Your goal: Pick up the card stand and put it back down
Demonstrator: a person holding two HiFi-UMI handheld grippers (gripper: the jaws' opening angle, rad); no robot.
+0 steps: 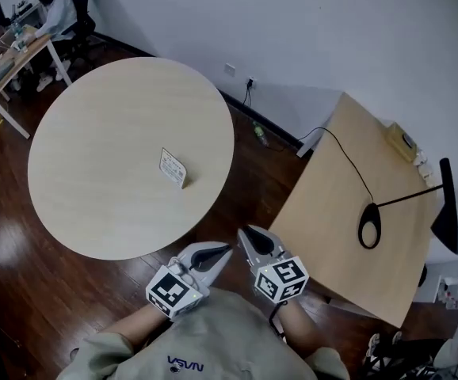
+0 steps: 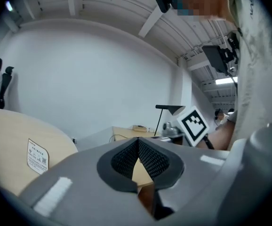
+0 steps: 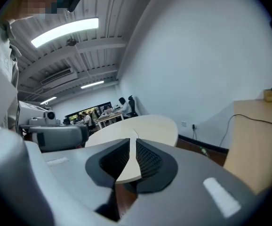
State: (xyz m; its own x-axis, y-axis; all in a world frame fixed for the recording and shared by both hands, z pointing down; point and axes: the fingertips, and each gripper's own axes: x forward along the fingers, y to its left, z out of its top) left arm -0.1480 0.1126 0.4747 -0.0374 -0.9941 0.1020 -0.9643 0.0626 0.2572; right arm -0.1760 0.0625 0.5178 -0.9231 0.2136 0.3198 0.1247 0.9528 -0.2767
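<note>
The card stand (image 1: 172,167), a small white printed card on a pale base, stands upright near the middle of the round beige table (image 1: 94,157). Both grippers hover low over the dark floor, close to the person's body and short of the table's near edge. My left gripper (image 1: 227,249) is shut and holds nothing. In the left gripper view its pads meet at the tip (image 2: 138,140), and the card stand (image 2: 37,156) shows far off to the left. My right gripper (image 1: 243,229) stands beside it. A narrow gap shows between its pads (image 3: 135,140), with nothing in it.
A rectangular wooden desk (image 1: 348,212) stands to the right with a black lamp (image 1: 443,204), its cable and a small box (image 1: 401,141). A person sits at a far desk (image 1: 55,10) at the upper left. A green bottle (image 1: 259,133) lies by the wall.
</note>
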